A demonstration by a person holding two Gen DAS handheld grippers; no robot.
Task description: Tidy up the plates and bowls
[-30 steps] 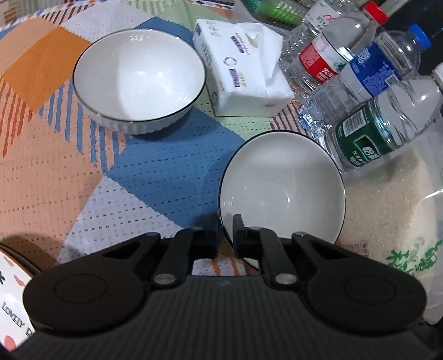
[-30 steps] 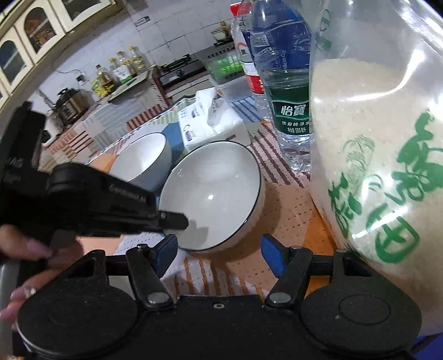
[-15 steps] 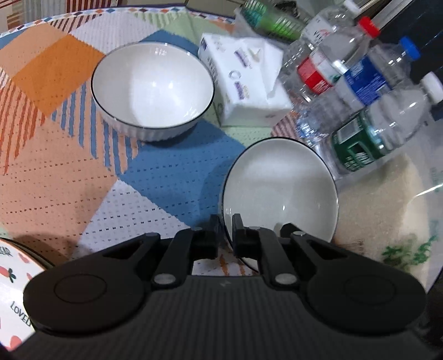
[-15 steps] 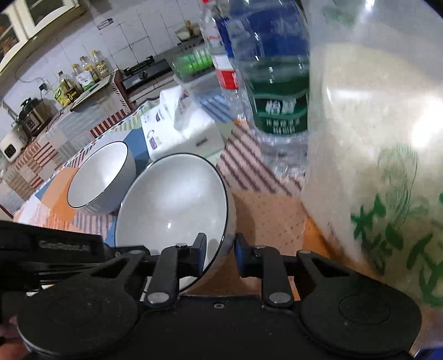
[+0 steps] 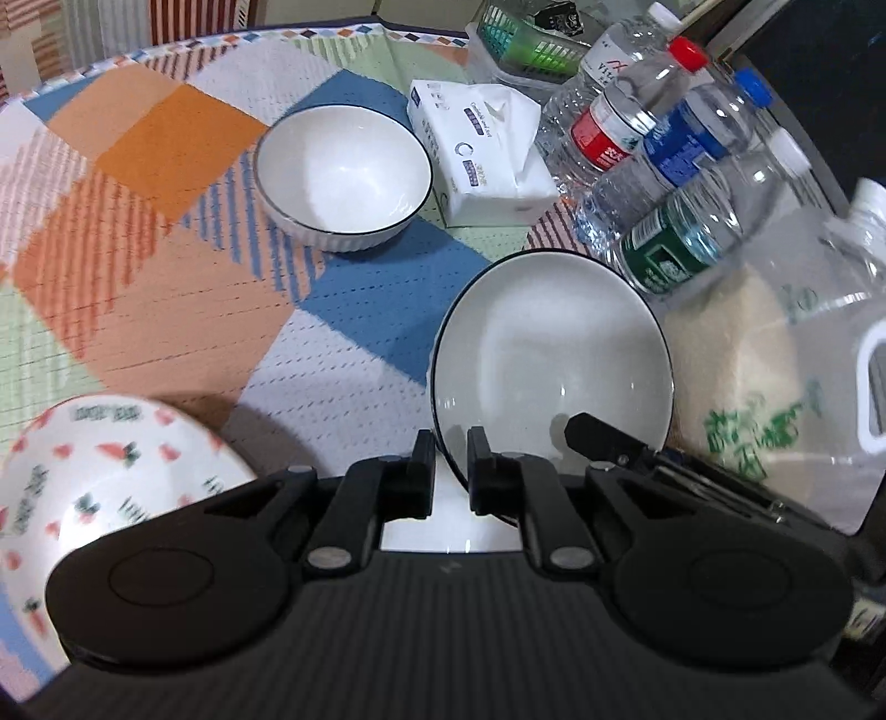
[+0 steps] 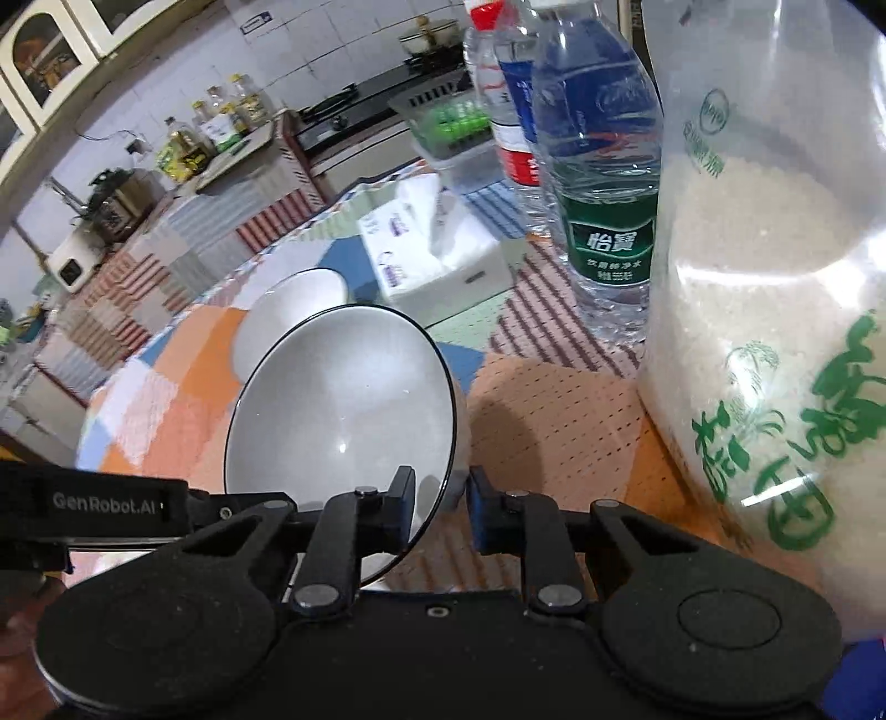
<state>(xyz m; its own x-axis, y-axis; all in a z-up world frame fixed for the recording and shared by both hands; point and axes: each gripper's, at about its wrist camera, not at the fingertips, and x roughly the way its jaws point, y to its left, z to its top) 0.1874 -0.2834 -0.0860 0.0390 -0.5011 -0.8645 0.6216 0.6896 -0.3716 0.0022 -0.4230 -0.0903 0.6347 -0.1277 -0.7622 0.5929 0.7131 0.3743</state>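
Note:
A white bowl with a black rim [image 5: 554, 354] is held off the patchwork tablecloth [image 5: 166, 277] by both grippers. My left gripper [image 5: 447, 471] is shut on its near rim. My right gripper [image 6: 440, 498] is shut on the rim on the other side of the same bowl [image 6: 343, 404]; one of its fingers [image 5: 603, 437] shows in the left wrist view. A second white bowl [image 5: 343, 171] stands on the cloth farther back; it also shows in the right wrist view [image 6: 293, 315]. A carrot-patterned plate [image 5: 105, 471] lies at lower left.
A tissue pack [image 5: 482, 149] lies behind the bowls. Several water bottles [image 5: 681, 183] stand at the right. A large clear jug of rice [image 6: 775, 332] stands close on the right. A green basket [image 5: 526, 44] is at the back.
The right gripper closed on the bowl's rim. Both grippers lifted the bowl and drew back toward the near left, bringing the carrot plate into view.

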